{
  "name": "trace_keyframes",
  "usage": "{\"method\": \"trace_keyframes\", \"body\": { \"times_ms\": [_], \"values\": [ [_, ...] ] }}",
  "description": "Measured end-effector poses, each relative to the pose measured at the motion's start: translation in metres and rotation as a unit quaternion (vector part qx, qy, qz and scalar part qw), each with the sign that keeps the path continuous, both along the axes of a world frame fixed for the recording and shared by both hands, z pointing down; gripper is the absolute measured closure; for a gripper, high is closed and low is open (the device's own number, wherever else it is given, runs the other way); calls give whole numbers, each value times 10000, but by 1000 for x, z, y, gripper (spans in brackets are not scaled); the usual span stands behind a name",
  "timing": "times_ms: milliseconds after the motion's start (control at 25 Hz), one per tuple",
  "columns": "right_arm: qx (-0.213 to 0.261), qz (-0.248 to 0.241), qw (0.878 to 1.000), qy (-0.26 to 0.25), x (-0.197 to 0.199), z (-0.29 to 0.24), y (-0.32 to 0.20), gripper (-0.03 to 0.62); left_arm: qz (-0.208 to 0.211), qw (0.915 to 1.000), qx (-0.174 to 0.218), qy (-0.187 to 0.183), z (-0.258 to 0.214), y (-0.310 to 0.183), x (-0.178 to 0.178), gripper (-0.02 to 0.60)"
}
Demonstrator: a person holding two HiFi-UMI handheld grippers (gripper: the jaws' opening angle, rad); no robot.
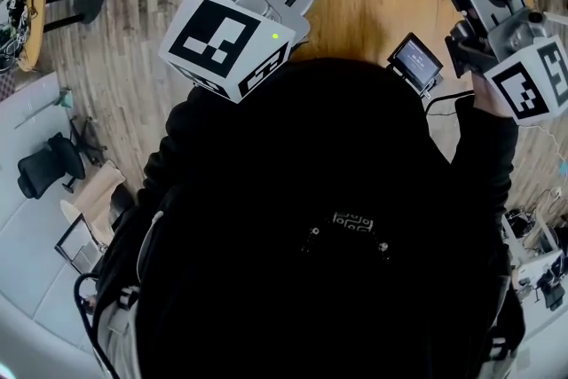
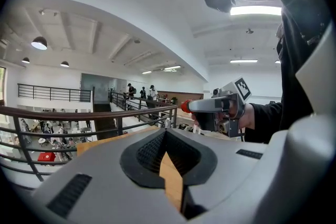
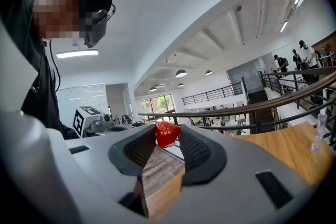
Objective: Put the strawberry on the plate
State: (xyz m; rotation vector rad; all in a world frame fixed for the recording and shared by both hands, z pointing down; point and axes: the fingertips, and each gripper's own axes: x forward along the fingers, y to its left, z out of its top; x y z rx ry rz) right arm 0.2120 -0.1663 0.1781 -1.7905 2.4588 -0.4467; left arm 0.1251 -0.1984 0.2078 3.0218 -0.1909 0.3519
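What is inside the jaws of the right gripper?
A red strawberry, clamped near the tips of the right gripper. The pads cover its two sides, and its underside cannot be seen.

Bright, even indoor light fills all three views. In the left gripper view long ceiling panels (image 2: pixel 255 10) glow white, nearly blown out, and round pendant lamps (image 2: pixel 39 43) shine at the left. In the right gripper view daylight comes through far windows (image 3: pixel 157 104). Shadows are soft. Each picture bends strongly at its edges, and both gripper views darken to a black ring. In the head view the person's dark clothing (image 1: pixel 328 235) swallows detail, while the desk (image 1: pixel 382 4) is warmly lit. The strawberry (image 3: pixel 167 134) looks sharp.
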Motion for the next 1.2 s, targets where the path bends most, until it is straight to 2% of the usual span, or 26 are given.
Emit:
{"method": "trace_keyframes", "body": {
  "times_ms": [200, 440, 680, 1200],
  "values": [
    [-160, -79, 9998, 71, 1, 10, -7, 442, -74, 9999, -119, -33, 10, -4, -2, 584],
    [-376, -178, 9988, 267, -10, -1, -17, 442, -192, 9995, -251, -68, -4, -10, -23, 583],
    [-579, -274, 9971, 412, -11, 14, -29, 442, -315, 9986, -391, -141, 7, -18, -31, 584],
    [-905, -494, 9937, 438, 3, 45, -34, 442, -524, 9953, -740, -352, 31, -10, -26, 583]
  ]
}}
